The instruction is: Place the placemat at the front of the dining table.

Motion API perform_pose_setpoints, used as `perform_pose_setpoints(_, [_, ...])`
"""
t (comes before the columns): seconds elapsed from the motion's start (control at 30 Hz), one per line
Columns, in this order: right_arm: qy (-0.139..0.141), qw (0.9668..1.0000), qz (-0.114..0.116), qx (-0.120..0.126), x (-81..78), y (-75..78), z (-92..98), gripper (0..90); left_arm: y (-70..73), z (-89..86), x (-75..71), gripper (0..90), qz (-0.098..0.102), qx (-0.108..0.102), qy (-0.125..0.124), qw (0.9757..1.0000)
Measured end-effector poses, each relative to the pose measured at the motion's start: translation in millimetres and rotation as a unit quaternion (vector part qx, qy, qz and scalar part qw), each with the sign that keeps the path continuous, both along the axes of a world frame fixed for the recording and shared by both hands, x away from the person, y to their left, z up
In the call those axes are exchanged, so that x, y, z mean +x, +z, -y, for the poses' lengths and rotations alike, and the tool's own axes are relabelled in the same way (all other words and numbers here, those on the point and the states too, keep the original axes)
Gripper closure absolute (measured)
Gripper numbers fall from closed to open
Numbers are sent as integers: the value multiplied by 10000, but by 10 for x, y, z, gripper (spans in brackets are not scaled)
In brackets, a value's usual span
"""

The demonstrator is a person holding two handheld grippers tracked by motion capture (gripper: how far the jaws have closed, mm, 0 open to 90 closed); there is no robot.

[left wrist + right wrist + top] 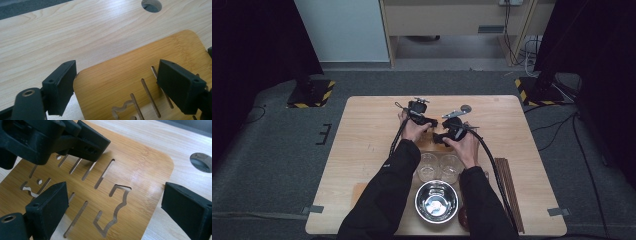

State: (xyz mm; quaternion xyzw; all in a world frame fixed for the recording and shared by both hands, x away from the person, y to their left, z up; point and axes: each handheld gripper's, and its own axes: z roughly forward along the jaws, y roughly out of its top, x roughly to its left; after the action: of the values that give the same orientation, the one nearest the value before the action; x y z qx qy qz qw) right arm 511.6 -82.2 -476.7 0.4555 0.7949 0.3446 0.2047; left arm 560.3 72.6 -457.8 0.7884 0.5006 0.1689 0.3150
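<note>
— Board [140,170] flat on surface [62,32], between both hand-held grippers. Gripped yet?
— Not yet. Left hand-held gripper [117,82] released, astride board corner. Right hand-held gripper [115,202] released too, above slots. Closing and lifting left to do.

left tool [430,126]: jaws wide apart, angled down | right tool [438,138]: jaws wide apart, angled down

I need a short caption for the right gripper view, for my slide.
Open right gripper above a slotted bamboo board on the wooden table, left gripper opposite.
</note>
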Motion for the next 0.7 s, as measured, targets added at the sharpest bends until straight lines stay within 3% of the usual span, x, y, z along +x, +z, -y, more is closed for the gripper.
perform_pose_setpoints(0.33, [-12, 9994, -292, -202, 35, -132, -20, 74, -165, 28, 20, 166, -186, 47, 8, 9998])
perform_pose_setpoints(0.7, [-10, 9987, -480, -166, 49, -216, -45, 74, -247, 9, 31, 166, -350, 66, 42, 9994])
